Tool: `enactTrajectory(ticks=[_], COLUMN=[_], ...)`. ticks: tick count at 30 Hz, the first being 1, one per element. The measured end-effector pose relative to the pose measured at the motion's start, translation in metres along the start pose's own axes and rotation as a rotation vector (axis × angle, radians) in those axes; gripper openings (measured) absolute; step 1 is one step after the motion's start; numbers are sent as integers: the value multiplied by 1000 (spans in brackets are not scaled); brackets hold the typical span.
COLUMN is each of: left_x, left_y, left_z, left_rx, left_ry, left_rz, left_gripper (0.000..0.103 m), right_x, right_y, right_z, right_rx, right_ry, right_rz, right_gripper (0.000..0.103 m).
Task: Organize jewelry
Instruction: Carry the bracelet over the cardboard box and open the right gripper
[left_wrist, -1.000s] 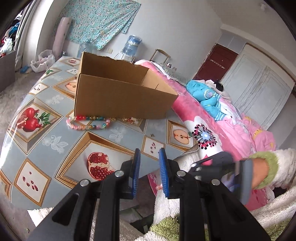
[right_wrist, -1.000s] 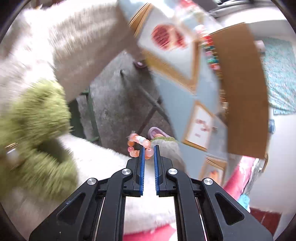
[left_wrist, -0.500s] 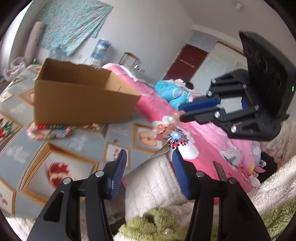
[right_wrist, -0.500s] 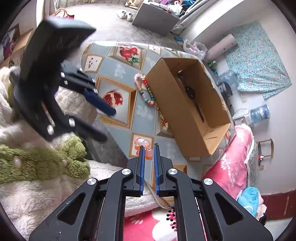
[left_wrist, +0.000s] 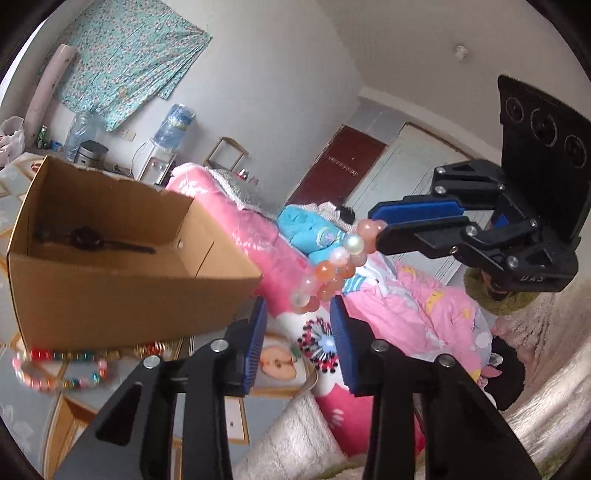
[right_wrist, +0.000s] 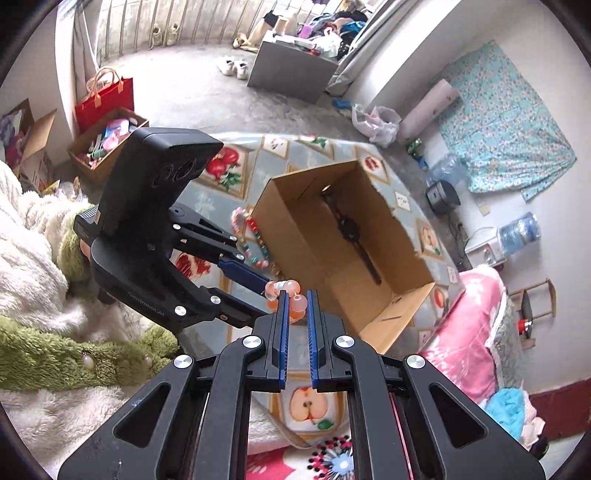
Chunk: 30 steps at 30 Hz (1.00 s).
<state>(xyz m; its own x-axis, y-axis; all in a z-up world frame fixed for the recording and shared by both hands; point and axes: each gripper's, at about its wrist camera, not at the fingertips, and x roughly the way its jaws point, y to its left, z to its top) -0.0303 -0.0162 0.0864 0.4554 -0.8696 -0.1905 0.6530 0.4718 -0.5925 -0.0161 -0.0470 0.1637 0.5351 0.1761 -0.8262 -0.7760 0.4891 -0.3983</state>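
Observation:
A bracelet of pink, orange and pearly beads (left_wrist: 325, 273) hangs from my right gripper (left_wrist: 376, 229), which is shut on its top end (right_wrist: 291, 295). Its lowest beads dangle at the fingertips of my left gripper (left_wrist: 297, 317), whose jaws are closing with a gap still on both sides of the beads. In the right wrist view my right gripper (right_wrist: 297, 301) points down over the table edge and the left gripper (right_wrist: 264, 291) reaches in from the left. The open cardboard box (right_wrist: 332, 236) holds a dark watch (right_wrist: 347, 229). A colourful bead necklace (right_wrist: 251, 240) lies beside the box.
The box (left_wrist: 110, 280) and necklace (left_wrist: 62, 369) rest on a round table with a fruit-print cloth (right_wrist: 207, 199). A pink bedspread (left_wrist: 424, 295) lies to the right. A person's white and green fluffy sleeves (right_wrist: 55, 354) are at lower left.
My right gripper has risen from below the table with the bead bracelet and now hangs over the table edge. My left gripper swung right to the bracelet, widened its jaws, then narrowed them.

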Motion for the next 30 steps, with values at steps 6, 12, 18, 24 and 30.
enactTrajectory(ticks=[6,12,18,24,30], left_x=[-4,19,56,77,73], left_y=[9,29,68,102,122], left_z=[46,83,103,95,92], left_rx=[30,49,30,33,29], left_ry=[-72,-15,102,180,184], left_rz=[9,140,235,366,407], left_gripper=[18,9,9,9,9], right_x=[-8,26,100,184,253], right_y=[-34,-82,-128,-149,-151], right_z=[15,23,23,19,5], right_rx=[26,143,260,275,243], right_ry=[-88,-115,-17,149,314], right_rz=[4,75,138,212,280], right_gripper=[7,7,7,7,7])
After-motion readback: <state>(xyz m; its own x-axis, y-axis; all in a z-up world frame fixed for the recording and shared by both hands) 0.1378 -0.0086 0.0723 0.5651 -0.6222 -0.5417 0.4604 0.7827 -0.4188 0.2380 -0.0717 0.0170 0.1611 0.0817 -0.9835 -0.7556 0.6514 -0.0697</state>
